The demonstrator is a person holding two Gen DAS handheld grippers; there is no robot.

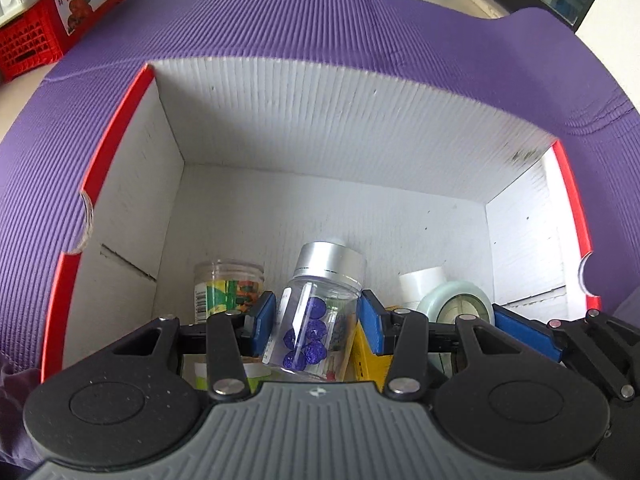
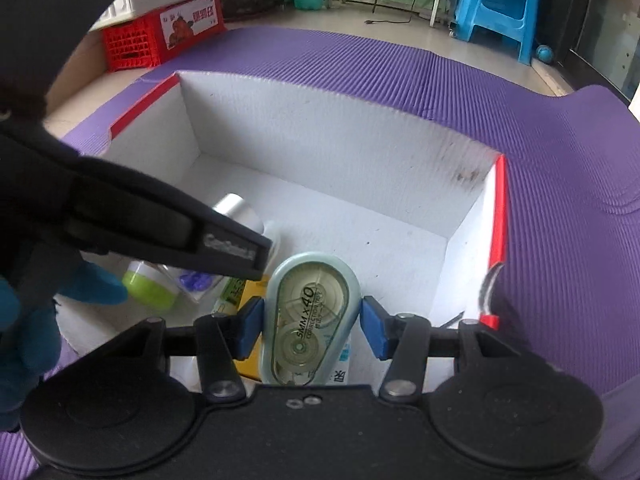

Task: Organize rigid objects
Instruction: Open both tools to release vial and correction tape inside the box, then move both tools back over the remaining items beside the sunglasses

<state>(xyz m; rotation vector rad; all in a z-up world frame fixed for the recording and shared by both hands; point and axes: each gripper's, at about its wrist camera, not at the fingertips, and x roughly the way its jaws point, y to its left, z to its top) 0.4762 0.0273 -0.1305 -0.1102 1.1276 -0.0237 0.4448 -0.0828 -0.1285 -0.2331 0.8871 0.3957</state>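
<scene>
My left gripper point(image 1: 318, 322) is shut on a clear bottle point(image 1: 316, 312) with a silver cap and purple beads inside, held low inside a white cardboard box point(image 1: 320, 128) with a red rim. My right gripper point(image 2: 312, 326) is shut on a pale green correction tape point(image 2: 308, 312), also down inside the box point(image 2: 320, 128) near its right wall. In the left wrist view the correction tape point(image 1: 460, 306) hangs just right of the bottle. In the right wrist view the left gripper's black finger point(image 2: 168, 228) crosses at the left, and the bottle's cap point(image 2: 236, 208) shows behind it.
On the box floor lie a clear jar with a colourful label point(image 1: 228, 292), a white piece point(image 1: 424, 280), a yellow packet point(image 1: 370, 356) and a green-lidded tub point(image 2: 150, 284). The box sits on a purple ribbed mat point(image 1: 280, 20). A red crate point(image 2: 132, 46) and blue stool point(image 2: 496, 8) stand beyond. A blue-gloved hand point(image 2: 36, 320) is at left.
</scene>
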